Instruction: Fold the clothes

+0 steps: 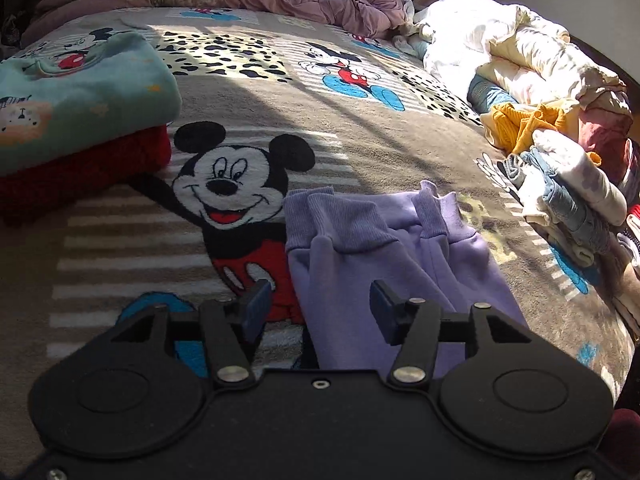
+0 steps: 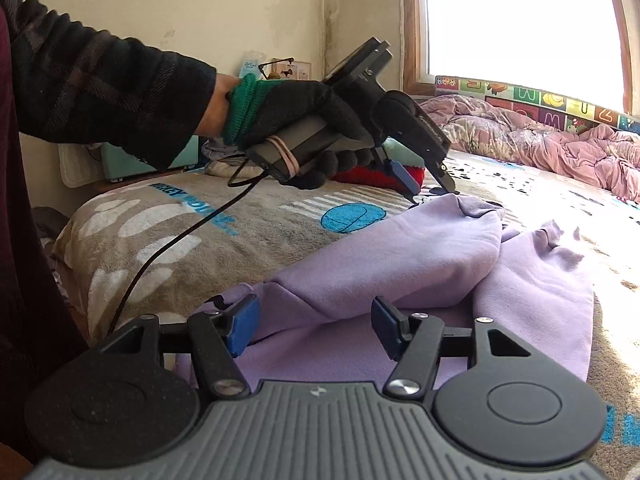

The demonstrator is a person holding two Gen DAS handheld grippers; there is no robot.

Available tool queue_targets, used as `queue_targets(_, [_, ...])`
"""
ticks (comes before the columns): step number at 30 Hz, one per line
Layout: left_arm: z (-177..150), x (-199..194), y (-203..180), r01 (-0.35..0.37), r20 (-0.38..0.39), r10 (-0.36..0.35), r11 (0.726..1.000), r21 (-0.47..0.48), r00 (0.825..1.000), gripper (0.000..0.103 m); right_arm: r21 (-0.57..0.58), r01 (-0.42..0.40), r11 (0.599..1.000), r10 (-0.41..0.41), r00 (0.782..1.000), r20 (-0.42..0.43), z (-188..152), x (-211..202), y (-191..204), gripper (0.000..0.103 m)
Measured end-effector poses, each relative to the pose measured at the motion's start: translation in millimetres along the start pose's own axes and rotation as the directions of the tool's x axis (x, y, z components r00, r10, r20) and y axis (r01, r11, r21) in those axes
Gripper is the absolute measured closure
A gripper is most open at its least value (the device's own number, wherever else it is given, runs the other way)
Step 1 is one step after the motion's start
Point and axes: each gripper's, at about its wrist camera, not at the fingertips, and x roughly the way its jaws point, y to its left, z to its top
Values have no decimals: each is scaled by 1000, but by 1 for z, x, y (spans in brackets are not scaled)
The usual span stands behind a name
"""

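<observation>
lilac fleece sweatpants [image 1: 384, 236] lie doubled, cuffs mid-frame | left gripper [image 1: 318, 306] wide, right gripper [image 2: 316, 326] wide, lower centre | align cuffs and smooth before creasing

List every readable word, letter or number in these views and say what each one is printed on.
"MICKEY MOUSE": blue letters on the grey Mickey blanket, the last letters blurred.
"M", "U", "2": tiles of the colourful alphabet mat under the window; its other tiles are too blurred.
Small white wording on the left gripper arm: too small to read.
Paper on the wall: unreadable.
</observation>
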Motion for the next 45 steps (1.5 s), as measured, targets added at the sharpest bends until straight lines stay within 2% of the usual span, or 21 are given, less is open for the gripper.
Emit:
queue_targets(5, [-53,-35,-15,15,-144,-18,1000,-22,989,50,172,27,985,-35,999,39,10,-13,-37,42])
queue_targets(8, [-96,-46,-31,-24,-201,20,1000,-18,979,50,160,50,986,-52,999,7,12,-2,-38,41])
queue_targets(12, [-141,-57,-46,-33,-197,18,997,-71,980,61,120,79,990,-74,996,-43,14,15,-34,41])
queue_targets(14, [-156,-63,-48,-29,-148,10,992,-125,989,67,100,93,991,-86,994,-68,15,23,-33,42])
queue_targets(16, [-162,-66,-50,-17,-101,0,985,-170,995,76,79,106,991,-98,991,-93,16,31,-31,47])
queue_targets(18, [-166,-67,-54,-2,-64,-10,982,-187,998,79,58,118,991,-111,987,-117,17,39,-29,55])
queue_targets(20, [-168,-66,-67,6,-47,-13,988,-152,999,79,36,130,991,-124,982,-140,18,48,-28,58])
queue_targets(21, [-168,-64,-74,4,-45,-9,993,-118,999,79,25,136,990,-131,980,-152,19,52,-27,64])
queue_targets(23, [-170,-59,-87,-1,-50,-2,999,-45,999,79,4,147,989,-144,974,-175,20,60,-25,65])
queue_targets(25, [-170,-55,-93,-9,-58,9,1000,11,998,79,-19,158,987,-158,967,-198,21,68,-23,66])
queue_targets(32, [-170,-72,-85,-3,-66,4,1000,18,998,79,-58,227,972,-235,943,-235,31,62,-23,63])
queue_targets(36, [-180,-75,-90,-2,-57,3,1000,24,998,79,-76,218,973,-229,953,-201,41,57,-21,63])
queue_targets(40, [-188,-67,-96,15,-92,-12,999,38,996,79,-89,207,974,-223,947,-230,43,66,-27,63])
queue_targets(42, [-190,-70,-99,30,-89,-25,998,64,996,78,-95,202,975,-220,944,-245,44,71,-30,63])
queue_targets(45, [-192,-78,-94,32,-84,-28,998,45,996,77,-105,194,975,-215,939,-267,45,78,-34,64])
